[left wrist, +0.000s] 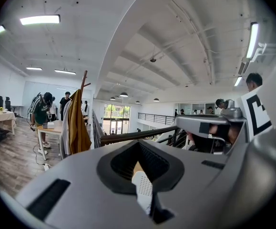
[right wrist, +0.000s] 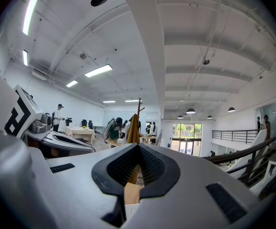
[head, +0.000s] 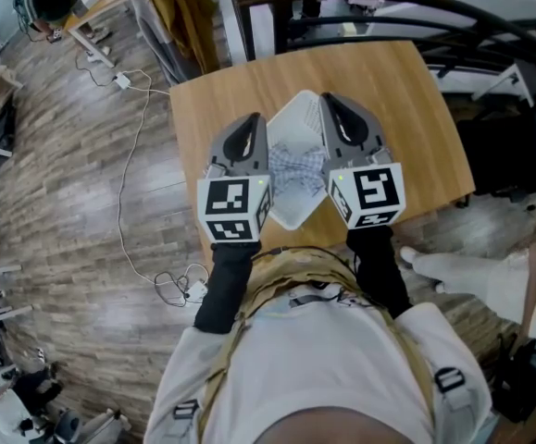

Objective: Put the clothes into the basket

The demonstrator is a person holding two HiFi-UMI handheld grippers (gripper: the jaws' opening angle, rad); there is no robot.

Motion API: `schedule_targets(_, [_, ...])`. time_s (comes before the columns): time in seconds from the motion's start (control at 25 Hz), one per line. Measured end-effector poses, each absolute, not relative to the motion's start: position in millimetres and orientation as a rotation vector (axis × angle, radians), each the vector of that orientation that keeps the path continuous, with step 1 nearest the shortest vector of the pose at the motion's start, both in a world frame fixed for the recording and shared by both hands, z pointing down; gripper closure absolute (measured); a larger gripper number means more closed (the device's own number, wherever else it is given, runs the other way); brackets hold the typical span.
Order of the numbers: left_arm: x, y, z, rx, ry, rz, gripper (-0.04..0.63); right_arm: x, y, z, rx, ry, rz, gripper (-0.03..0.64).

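**Checked cloth in white basket, both grippers raised over it, holding nothing**

Pale blue-and-white checked clothes (head: 297, 170), crumpled inside a white basket (head: 295, 118) on a wooden table (head: 214, 95), near the table's front edge. Partly hidden in the head view by the two grey gripper bodies above. Not touched by either pair of fingers and not lying between them.

Left gripper (head: 253, 119) over the basket's left side, right gripper (head: 327, 101) over its right side, close together with the cloth showing in the gap between the bodies. Tips pointed forward, away from the person. Marker cubes nearest the person's chest, black sleeves behind them.

Left gripper view: dark ribbed pads closed to a thin slit, with no fabric caught in it. Aimed up at the ceiling and across the room, not down at the cloth. Right gripper view: the same thin slit, likewise with no fabric in it, also tilted toward the ceiling lights.

Around the table: wood-plank floor, a white cable (head: 140, 169) trailing at the left, a brown coat (head: 182, 9) hanging beyond the far-left corner, a dark railing (head: 406, 7) behind.
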State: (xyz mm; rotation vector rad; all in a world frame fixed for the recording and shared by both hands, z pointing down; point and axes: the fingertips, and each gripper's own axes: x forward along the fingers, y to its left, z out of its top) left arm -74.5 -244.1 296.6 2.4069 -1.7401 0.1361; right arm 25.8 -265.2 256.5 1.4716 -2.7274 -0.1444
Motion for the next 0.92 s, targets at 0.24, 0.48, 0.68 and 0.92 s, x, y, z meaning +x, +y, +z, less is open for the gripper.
schedule_targets(0.24, [-72.3, -242.4, 295.1, 2.412, -1.737, 0.142, 0.595, 27.9, -263.8, 254.9, 1.472, -2.729, -0.149, 0.594])
schedule_targets(0.48, [-72.0, -241.5, 293.4, 2.413, -1.739, 0.142, 0.595, 28.1, -262.5, 253.4, 1.471, -2.731, -0.147, 0.595])
schedule_targets(0.68, [-72.7, -241.3, 293.8, 2.411, -1.74, 0.14, 0.595, 26.1, -261.8, 252.9, 1.467, -2.737, -0.149, 0.594])
schedule_targets(0.92, [-70.4, -239.3, 292.1, 2.407, -1.744, 0.134, 0.595, 30.0, -260.0, 251.7, 1.466, -2.736, -0.148, 0.594])
